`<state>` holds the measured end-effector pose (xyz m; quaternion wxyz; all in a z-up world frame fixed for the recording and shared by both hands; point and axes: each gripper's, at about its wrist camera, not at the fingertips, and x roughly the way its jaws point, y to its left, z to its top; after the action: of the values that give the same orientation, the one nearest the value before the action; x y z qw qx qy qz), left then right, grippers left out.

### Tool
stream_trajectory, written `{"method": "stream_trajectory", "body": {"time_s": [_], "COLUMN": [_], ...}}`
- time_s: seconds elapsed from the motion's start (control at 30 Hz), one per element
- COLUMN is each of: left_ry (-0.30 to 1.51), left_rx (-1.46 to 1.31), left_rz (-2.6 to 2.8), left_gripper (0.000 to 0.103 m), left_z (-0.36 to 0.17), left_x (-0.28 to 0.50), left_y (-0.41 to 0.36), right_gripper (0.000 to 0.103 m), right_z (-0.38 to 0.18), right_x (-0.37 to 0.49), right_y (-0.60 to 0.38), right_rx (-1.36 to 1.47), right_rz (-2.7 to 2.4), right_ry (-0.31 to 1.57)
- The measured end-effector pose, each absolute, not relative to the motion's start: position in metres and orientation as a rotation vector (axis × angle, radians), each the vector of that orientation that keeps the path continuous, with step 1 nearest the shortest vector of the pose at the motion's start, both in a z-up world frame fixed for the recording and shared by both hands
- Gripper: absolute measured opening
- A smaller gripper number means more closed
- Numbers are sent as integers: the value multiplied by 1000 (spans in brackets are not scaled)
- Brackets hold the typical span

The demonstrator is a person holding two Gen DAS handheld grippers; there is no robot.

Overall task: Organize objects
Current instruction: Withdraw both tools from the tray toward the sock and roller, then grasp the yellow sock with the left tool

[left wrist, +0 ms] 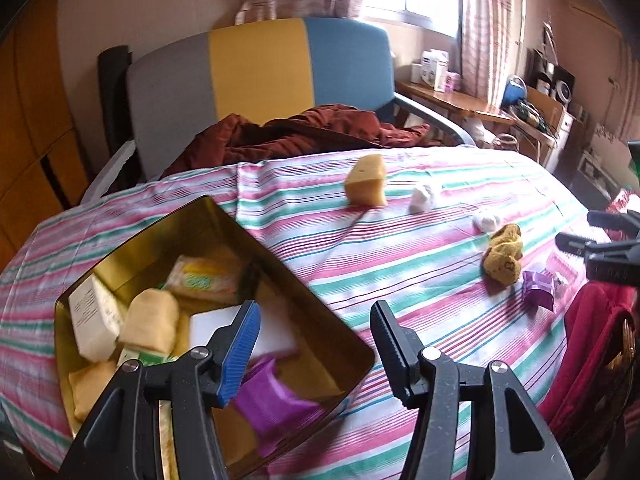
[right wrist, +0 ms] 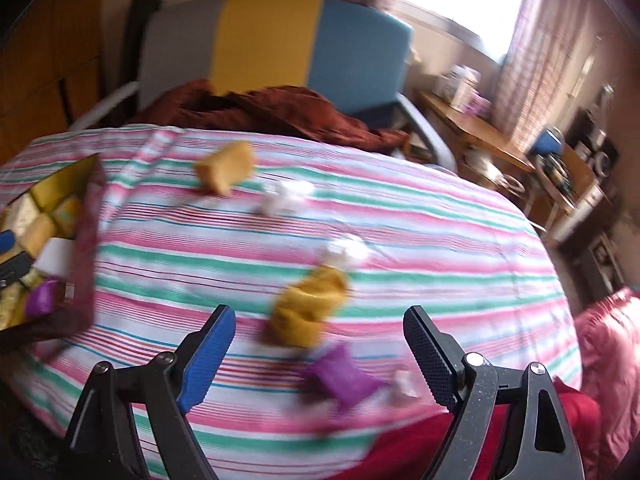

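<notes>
A gold tin box point(left wrist: 224, 220) stands on the striped cloth at the left, holding soap bars, sponges, a white block and a purple packet point(left wrist: 272, 396). My left gripper point(left wrist: 316, 332) is open and empty over the box's right rim. Loose on the cloth lie a yellow sponge wedge point(left wrist: 366, 180), two white wads point(left wrist: 422, 198), a yellow sock point(left wrist: 504, 254) and a purple packet point(left wrist: 538, 290). My right gripper point(right wrist: 320, 344) is open and empty, just above the second purple packet point(right wrist: 340, 372) and the yellow sock point(right wrist: 308, 308). The box point(right wrist: 86, 216) shows at the far left.
A striped cloth point(left wrist: 400, 248) covers the table. A grey, yellow and blue chair point(left wrist: 260, 72) with a brown garment point(left wrist: 296, 132) stands behind it. A red bag point(left wrist: 592, 344) sits at the right edge. A cluttered wooden desk point(left wrist: 460, 100) is at the back right.
</notes>
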<state>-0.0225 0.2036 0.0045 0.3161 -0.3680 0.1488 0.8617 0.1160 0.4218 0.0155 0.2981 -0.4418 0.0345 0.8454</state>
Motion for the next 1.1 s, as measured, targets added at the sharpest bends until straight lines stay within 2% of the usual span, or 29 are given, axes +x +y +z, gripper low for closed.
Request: {"method": "stream_trajectory", "body": {"time_s": [0.3, 0.7, 1.1], "left_ry": [529, 616, 607], "left_rx": [-891, -854, -917], "left_rz": [2219, 2122, 2012], "left_gripper": [58, 58, 58], "left_z": [5, -1, -23], "left_x": [-10, 5, 13], "left_y": [244, 291, 327], "right_gripper": [86, 86, 86], "right_z": [4, -14, -20], "right_x": [150, 163, 185], "right_y": [482, 518, 549], "right_rx": [-1202, -1296, -1211], "right_rz": [2141, 2108, 2134], "right_ry": [231, 378, 768]}}
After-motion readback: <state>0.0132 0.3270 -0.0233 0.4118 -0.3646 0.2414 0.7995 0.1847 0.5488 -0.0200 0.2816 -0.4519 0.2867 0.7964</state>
